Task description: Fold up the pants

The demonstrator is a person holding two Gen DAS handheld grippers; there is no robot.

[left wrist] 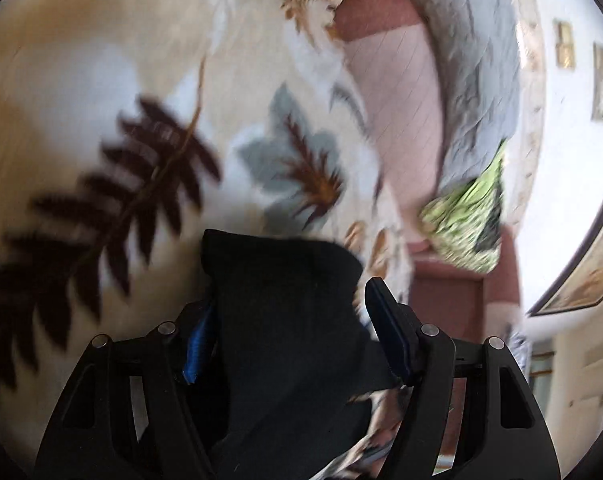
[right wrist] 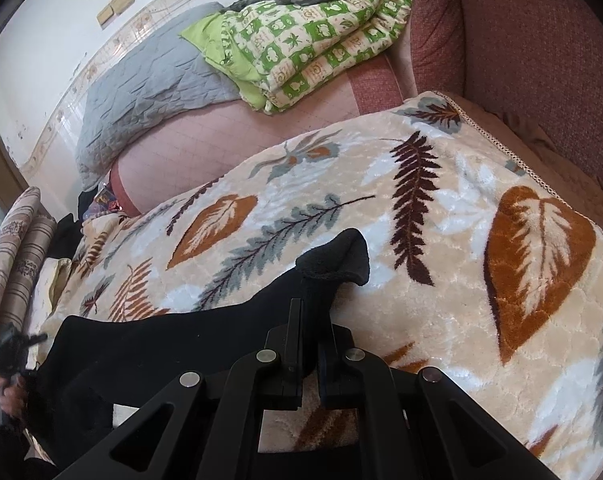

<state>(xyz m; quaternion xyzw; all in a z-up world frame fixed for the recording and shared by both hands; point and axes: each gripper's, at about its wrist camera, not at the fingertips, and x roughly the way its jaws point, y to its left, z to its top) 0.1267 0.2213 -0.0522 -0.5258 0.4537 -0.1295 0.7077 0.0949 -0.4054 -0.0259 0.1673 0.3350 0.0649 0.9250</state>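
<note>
The black pants (right wrist: 205, 344) are lying on a cream blanket (right wrist: 441, 264) with brown and grey leaf patterns, which is covering the bed. In the right wrist view the dark cloth is spreading from the middle toward 8 o'clock, and one bunched end is standing up above the fingertips, toward 12 o'clock.

The right tool (right wrist: 311, 312) is pinching this bunched end; its two fingers are pressed together with the black fabric between them, so it is closed on the pants.

The left tool (left wrist: 289, 304) is standing with its fingers well apart. A thick bundle of the pants (left wrist: 285, 320) is filling the space between them. The picture is blurred, and I cannot tell if the blue pads (left wrist: 393, 332) are really pressing the cloth or only standing beside it.

Further on the bed, toward 12 o'clock in the right view, a green and white quilt (right wrist: 301, 36) is lying folded, and a grey quilted cover (right wrist: 149, 80) is just beside it at 10 o'clock. A reddish headboard (right wrist: 521, 40) is rising at 1 o'clock.
</note>
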